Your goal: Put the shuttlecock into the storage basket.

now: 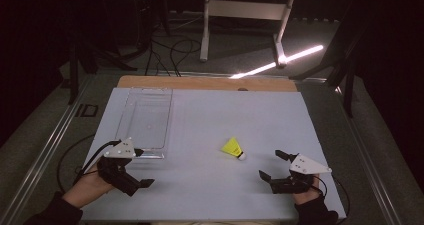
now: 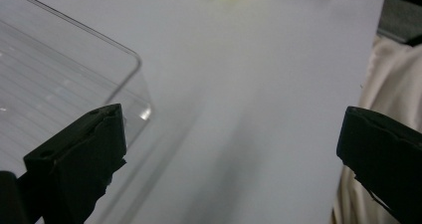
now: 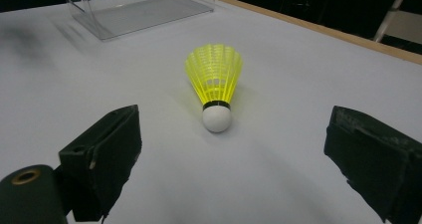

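Lying on its side on the pale grey table [image 1: 210,185], a yellow shuttlecock [image 1: 234,148] rests toward the right of centre, untouched. Its skirt is a ribbed, netted cone of bright yellow plastic, joined by a thin dark band to a smooth, rounded white tip. In the right gripper view the shuttlecock [image 3: 214,87] lies with its white tip toward the camera and its skirt fanning away, framed between two black, matte, blocky jaws spread wide. The high view places the right gripper [image 1: 274,166] just beside the shuttlecock, near the table's front right, holding nothing. A person's hand grips it from below.

Well apart, at the front left, the left gripper [image 1: 141,167] also stands wide and empty. It sits close to the near end of a clear plastic tray [image 1: 144,119], long, rectangular, with rounded corners. The left gripper view shows the tray [image 2: 64,79] up close, its floor faintly ridged, which the high view is too distant to reveal.
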`<state>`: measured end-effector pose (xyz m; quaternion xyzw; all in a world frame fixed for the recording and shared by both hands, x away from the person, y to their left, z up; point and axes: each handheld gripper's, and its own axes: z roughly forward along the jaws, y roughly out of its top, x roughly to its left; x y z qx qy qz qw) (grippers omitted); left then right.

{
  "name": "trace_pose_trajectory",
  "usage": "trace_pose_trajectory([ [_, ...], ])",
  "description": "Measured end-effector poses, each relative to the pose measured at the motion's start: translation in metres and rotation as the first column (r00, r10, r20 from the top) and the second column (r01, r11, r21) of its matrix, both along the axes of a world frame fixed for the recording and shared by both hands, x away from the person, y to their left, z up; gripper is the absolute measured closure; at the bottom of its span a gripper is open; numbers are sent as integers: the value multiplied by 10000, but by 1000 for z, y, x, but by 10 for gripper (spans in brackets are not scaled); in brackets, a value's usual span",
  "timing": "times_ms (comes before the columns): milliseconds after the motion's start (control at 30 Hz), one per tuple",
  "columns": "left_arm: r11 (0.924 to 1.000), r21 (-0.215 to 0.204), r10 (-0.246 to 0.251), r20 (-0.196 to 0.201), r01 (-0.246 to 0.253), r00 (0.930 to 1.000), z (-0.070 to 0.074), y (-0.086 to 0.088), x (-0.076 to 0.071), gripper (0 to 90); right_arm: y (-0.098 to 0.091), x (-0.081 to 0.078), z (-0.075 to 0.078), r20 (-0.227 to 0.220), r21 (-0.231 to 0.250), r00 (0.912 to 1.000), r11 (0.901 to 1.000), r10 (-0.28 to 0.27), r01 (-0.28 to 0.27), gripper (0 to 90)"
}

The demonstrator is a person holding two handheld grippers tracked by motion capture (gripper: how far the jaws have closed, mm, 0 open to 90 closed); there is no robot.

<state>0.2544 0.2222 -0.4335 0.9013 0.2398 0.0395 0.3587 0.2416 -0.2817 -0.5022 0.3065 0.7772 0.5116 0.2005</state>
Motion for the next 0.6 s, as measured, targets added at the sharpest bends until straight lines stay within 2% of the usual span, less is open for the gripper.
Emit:
trace_pose_trajectory([
  [33, 10000, 0, 0, 0, 0, 10000, 0, 0, 0, 0, 0, 0, 0, 0, 0, 10000, 10000, 0, 0, 80],
  [167, 9988, 395, -263, -242, 273, 9994, 0, -4, 2, 0, 0, 0, 0, -18, 28, 10000, 10000, 8, -8, 80],
  [233, 9970, 675, -365, -220, 379, 9991, 0, -6, 3, 0, 0, 0, 0, -54, 65, 10000, 10000, 27, -26, 80],
  [300, 9960, 707, -509, -411, 537, 9979, 0, -8, 4, 0, 0, 0, 0, -61, 86, 10000, 10000, 22, -22, 80],
  [400, 9899, 1161, -731, -745, 815, 9945, -1, -12, 8, 0, 0, 0, 0, -44, 112, 10000, 9999, 31, -30, 80],
  [500, 9868, 1316, -826, -903, 941, 9925, -1, -15, 10, 0, 0, 0, 0, -35, 67, 10000, 10000, 1, 0, 80],
  [600, 9799, 1506, -1147, -1108, 1307, 9872, 0, -23, 13, 0, 0, 0, 0, 14, 59, 10000, 10000, 16, -16, 80],
])
